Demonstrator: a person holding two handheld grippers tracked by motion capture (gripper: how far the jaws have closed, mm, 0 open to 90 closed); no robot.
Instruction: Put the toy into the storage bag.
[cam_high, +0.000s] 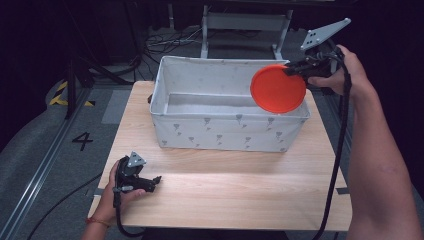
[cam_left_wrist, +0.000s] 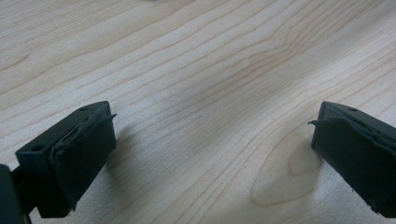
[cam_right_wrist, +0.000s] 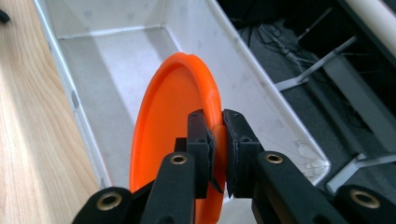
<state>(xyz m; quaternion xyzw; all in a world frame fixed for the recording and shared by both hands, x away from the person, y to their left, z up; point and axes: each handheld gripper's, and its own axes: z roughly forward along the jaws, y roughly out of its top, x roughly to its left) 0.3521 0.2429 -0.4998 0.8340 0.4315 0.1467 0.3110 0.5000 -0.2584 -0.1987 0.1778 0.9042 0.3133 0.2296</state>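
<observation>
Placing a plate in a bin. The right gripper (cam_high: 292, 70) pinches the rim of the orange plate (cam_high: 277, 89), its jaws closed tight on the edge, and holds the plate on edge, tilted, over the right end of the white fabric bin (cam_high: 200, 131); in the right gripper view the plate (cam_right_wrist: 173, 140) hangs above the bin's bare floor (cam_right_wrist: 112, 79). The left gripper (cam_high: 150, 182) rests low over the wooden table (cam_high: 240, 195) near its front left corner, jaws wide apart and holding nothing. To do this step well, lower the plate clear of the bin's soft wall, lay it nearly flat, and release only close to the floor, since a high drop could tip it.
</observation>
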